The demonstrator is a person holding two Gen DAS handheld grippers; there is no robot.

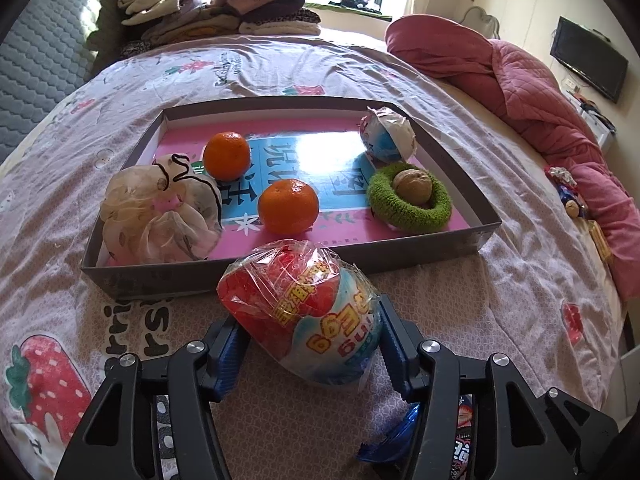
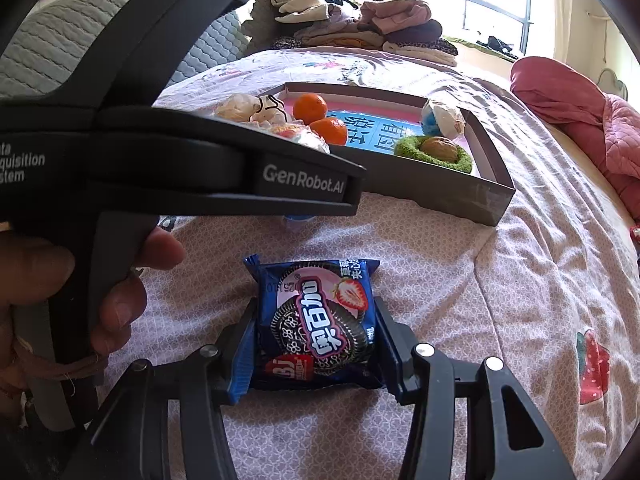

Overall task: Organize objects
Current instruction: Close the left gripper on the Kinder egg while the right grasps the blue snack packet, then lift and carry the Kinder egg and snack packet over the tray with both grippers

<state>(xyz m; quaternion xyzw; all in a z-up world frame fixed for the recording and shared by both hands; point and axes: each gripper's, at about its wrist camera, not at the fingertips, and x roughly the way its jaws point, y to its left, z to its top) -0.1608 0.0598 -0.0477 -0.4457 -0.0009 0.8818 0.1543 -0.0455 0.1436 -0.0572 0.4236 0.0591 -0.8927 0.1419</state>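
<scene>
My left gripper [image 1: 308, 344] is shut on a round snack in clear red and blue wrap [image 1: 304, 312], held just in front of the grey box tray [image 1: 280, 256]. The tray holds two oranges [image 1: 227, 156] [image 1: 288, 207], a sheer drawstring pouch [image 1: 160, 212], a green knitted ring [image 1: 410, 200] with a walnut [image 1: 413, 186] in it, and a second wrapped ball [image 1: 388, 136]. My right gripper [image 2: 314, 344] is shut on a blue cookie packet [image 2: 316, 324] low over the bed, short of the tray [image 2: 452, 196].
The left gripper's body [image 2: 160, 152] and the hand holding it [image 2: 120, 300] fill the left of the right wrist view. Folded clothes [image 1: 224, 4] lie at the bed's far end. A pink quilt [image 1: 540, 92] and small items [image 1: 568, 196] are at the right.
</scene>
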